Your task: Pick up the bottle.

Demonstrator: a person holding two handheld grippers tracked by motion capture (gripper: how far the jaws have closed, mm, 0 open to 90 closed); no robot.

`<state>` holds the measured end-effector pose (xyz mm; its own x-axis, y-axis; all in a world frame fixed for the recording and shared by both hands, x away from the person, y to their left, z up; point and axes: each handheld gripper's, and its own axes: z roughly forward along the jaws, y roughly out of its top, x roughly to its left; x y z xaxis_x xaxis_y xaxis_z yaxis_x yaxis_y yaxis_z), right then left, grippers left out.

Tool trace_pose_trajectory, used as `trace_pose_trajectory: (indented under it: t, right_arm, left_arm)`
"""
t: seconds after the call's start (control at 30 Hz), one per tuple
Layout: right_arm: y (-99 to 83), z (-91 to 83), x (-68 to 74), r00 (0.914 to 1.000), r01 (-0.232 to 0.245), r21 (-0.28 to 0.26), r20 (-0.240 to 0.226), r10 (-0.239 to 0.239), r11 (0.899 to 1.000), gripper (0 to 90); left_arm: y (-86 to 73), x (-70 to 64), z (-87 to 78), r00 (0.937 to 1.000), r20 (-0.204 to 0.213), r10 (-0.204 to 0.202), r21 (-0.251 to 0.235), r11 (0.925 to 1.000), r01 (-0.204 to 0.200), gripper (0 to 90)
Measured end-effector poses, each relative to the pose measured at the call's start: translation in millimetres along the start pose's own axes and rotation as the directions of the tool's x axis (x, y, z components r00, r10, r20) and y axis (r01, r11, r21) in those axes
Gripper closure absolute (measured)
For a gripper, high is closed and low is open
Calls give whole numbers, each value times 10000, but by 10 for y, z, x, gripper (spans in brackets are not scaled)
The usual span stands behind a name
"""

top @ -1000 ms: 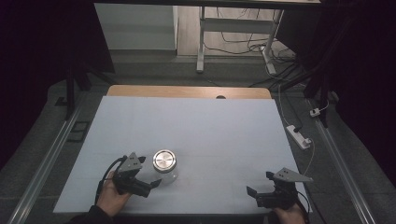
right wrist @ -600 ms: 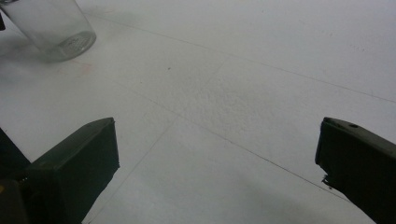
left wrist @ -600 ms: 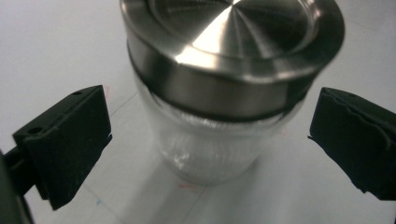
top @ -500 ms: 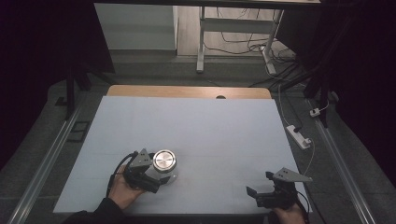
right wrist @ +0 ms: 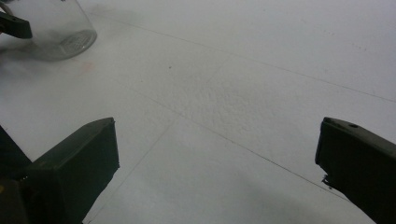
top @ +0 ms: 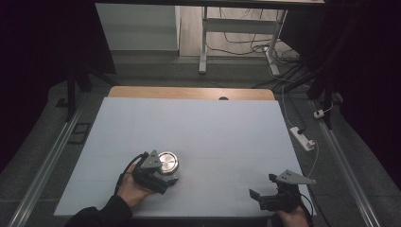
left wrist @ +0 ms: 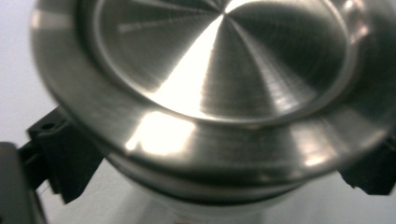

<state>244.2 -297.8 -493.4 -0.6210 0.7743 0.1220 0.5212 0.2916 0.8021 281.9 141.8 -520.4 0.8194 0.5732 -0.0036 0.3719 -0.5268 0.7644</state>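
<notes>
Brushed steel caps the clear glass jar [top: 167,164], standing upright near the white table's [top: 198,127] front left. The left gripper [top: 163,177] has its black jaws spread either side of the jar; contact unclear. The right gripper [top: 265,189] gapes wide over bare table

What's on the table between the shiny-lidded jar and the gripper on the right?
Nothing. In the high view, the stretch of white table between the jar and the right gripper is bare. The right gripper view shows the same plain surface.
</notes>
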Motion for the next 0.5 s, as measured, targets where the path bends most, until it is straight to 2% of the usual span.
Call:
trace_pose_trajectory:
  t: [0.13,0.17,0.5]
  right_arm:
    - [0,0,0,10000,-2,7,-15,2,10000,0]
    - [0,0,0,10000,-3,7,-18,3,10000,0]
    - [1,2,-2,10000,-17,10,-47,17,10000,0]
  left_arm:
    - [2,9,-11,9998,-171,97,-17,10000,-97,125]
    - [-1,19,-15,10000,-66,33,-60,10000,-34,140]
    - [-28,40,-8,9999,97,25,-304,9995,-23,149]
